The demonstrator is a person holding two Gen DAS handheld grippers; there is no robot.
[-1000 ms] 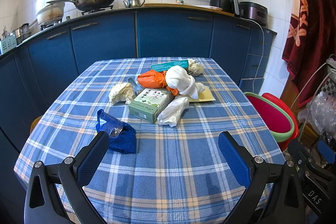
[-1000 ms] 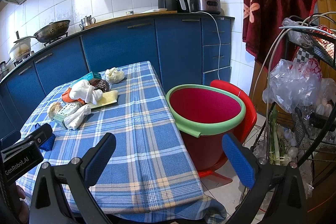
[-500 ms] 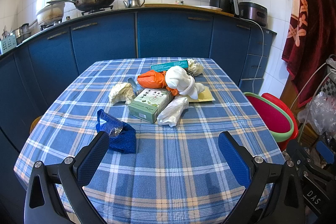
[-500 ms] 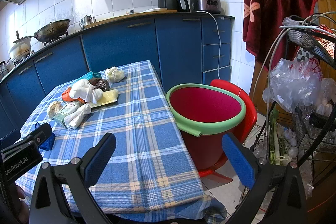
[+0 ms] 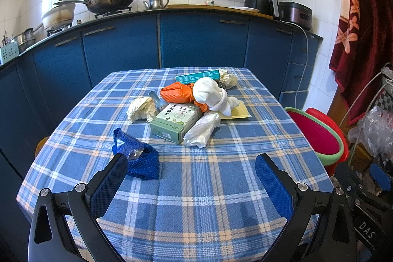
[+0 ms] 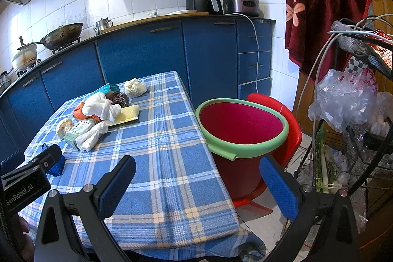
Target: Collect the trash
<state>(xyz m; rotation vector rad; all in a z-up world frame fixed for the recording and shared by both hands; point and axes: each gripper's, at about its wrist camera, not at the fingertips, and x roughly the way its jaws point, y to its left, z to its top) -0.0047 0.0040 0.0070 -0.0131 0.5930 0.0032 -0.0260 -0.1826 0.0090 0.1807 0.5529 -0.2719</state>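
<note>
Left gripper (image 5: 191, 178): jaws spread wide, holding nothing, above the plaid tablecloth (image 5: 208, 200). Right gripper (image 6: 196, 178): likewise wide apart, empty, over the table's near corner. Trash clustered mid-table: green carton (image 5: 175, 122), white plastic wrapper (image 5: 202, 130), orange bag (image 5: 176, 92), white cloth bundle (image 5: 211, 93), crumpled paper (image 5: 140, 109). Blue mesh bag (image 5: 140, 158) lies just ahead of the left finger. Red bucket, green rim (image 6: 242, 129), stands beside the table.

Black tool (image 5: 191, 178) frames, blue textured pads (image 6: 276, 184), silver screws, "GenRobot.AI" mark

The left gripper (image 6: 27, 186) body reads "GenRobot.AI" (first letter cut off).
</note>
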